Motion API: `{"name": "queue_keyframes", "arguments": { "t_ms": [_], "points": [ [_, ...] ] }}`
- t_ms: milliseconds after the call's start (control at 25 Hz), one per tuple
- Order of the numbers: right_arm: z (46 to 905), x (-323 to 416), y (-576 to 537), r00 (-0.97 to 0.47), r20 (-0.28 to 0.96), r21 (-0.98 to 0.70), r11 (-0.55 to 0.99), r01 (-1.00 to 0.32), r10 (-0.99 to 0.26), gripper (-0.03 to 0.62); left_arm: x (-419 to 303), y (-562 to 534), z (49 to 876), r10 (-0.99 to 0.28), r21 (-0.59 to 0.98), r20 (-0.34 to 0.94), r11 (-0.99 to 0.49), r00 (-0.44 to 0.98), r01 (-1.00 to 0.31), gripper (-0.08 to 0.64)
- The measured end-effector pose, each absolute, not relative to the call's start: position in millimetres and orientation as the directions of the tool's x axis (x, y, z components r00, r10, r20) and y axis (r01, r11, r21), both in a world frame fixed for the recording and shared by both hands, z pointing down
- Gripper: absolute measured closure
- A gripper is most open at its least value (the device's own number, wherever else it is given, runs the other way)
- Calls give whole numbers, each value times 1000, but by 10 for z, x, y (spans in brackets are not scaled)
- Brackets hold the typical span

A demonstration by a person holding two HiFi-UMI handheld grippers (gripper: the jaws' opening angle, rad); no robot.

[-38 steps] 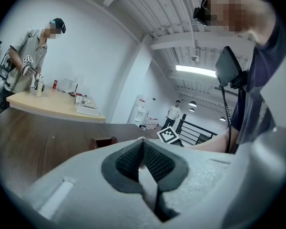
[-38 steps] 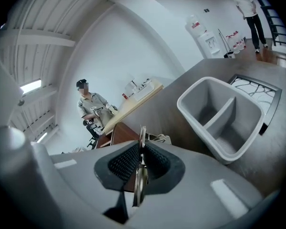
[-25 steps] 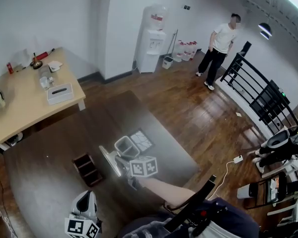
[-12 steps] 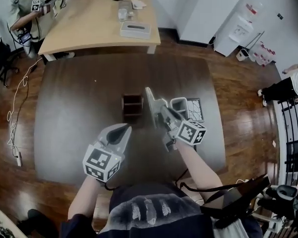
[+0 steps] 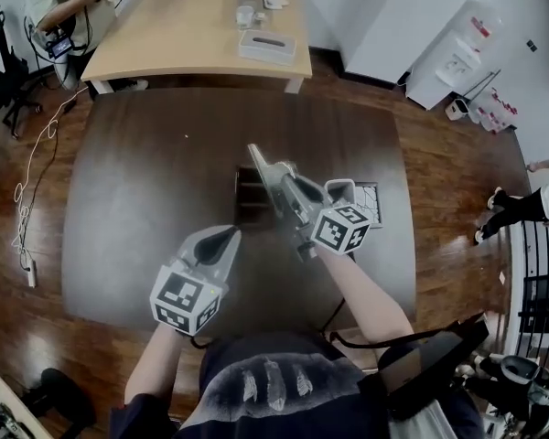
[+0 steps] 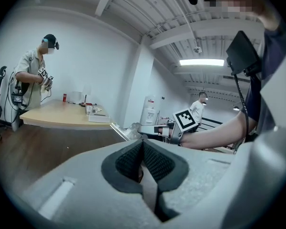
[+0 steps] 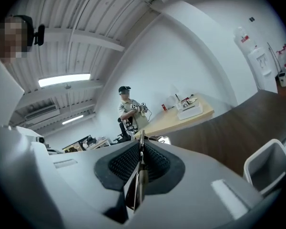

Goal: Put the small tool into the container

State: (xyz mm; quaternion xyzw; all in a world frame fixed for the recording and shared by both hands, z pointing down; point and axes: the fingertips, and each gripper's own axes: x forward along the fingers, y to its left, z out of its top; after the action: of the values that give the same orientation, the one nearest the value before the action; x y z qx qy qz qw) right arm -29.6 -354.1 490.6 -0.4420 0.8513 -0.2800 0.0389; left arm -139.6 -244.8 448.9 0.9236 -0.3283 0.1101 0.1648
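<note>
Small thin flat metal tool (image 7: 140,175), maybe a blade, is pinched edge-on in the right gripper (image 7: 141,149). Only that gripper's view shows it (head view doesn't). The pale square plastic container (image 7: 269,168) sits just beside it. Left gripper (image 6: 143,151) is clenched and empty.

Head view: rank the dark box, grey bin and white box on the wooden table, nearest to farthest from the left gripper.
1. Dark box, just ahead of the left gripper.
2. Grey bin, ahead and to the right.
3. White box, far ahead on the wooden table.
</note>
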Motion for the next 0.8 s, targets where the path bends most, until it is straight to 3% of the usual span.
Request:
{"name": "queue_keyframes", "arguments": {
  "t_ms": [400,800],
  "points": [
    [5104,-1014,-3751,-719,263,-144,711,-688,-643,569,-1629,-2473,4616,-619,241,344,-669,706,-703,558],
    [5025,-1006,-4284,-727,208,-141,716,-684,-654,569,-1886,-2586,4782,-632,260,395,-619,666,-741,558]
  ]
}}
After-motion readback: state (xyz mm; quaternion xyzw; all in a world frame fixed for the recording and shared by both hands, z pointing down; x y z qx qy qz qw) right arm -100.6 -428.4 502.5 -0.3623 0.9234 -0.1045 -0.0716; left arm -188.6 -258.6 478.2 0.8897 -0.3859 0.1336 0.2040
